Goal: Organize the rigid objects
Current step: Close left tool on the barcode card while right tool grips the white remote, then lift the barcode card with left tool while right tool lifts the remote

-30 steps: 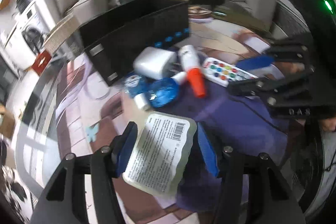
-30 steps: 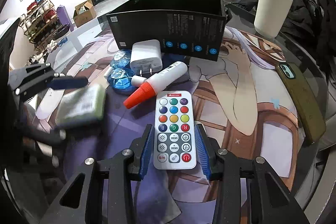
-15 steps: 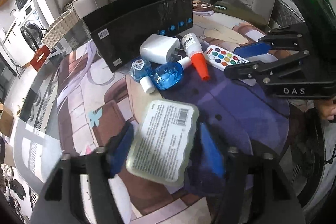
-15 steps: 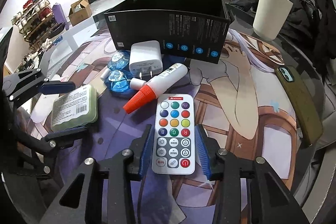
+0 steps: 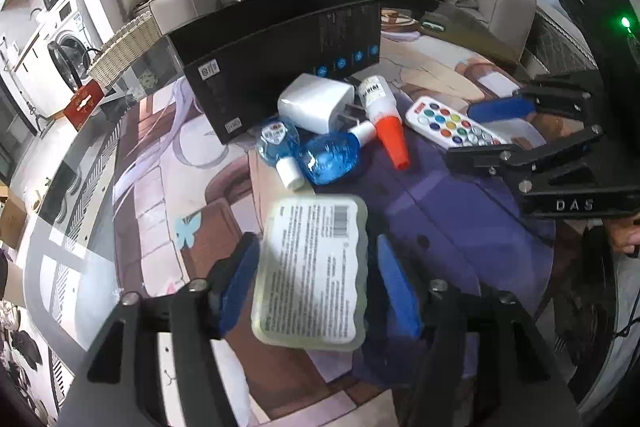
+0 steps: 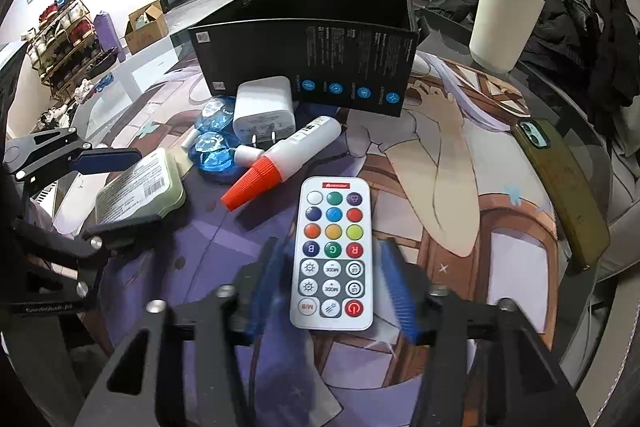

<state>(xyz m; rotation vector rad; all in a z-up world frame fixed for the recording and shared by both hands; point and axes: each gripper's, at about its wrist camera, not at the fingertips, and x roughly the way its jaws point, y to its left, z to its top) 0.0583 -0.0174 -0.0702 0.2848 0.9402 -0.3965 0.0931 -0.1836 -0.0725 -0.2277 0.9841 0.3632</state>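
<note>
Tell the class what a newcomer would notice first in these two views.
The remote with its coloured buttons lies on the printed mat, between the right gripper's open jaws. To its left a green tin sits between the left gripper's jaws. Behind stands an open black box.

Glass table (image 6: 592, 163) under a printed mat (image 6: 460, 187)
On the mat: black box (image 6: 320, 59), charger (image 6: 262, 111), remote (image 6: 334, 255), tin (image 6: 138, 189); phone (image 6: 560, 183) alongside.

Charger (image 6: 264, 111), bottles (image 6: 214, 147) and tube (image 6: 288, 157) lie before the box (image 6: 312, 55) — remote (image 6: 332, 255) nearer
</note>
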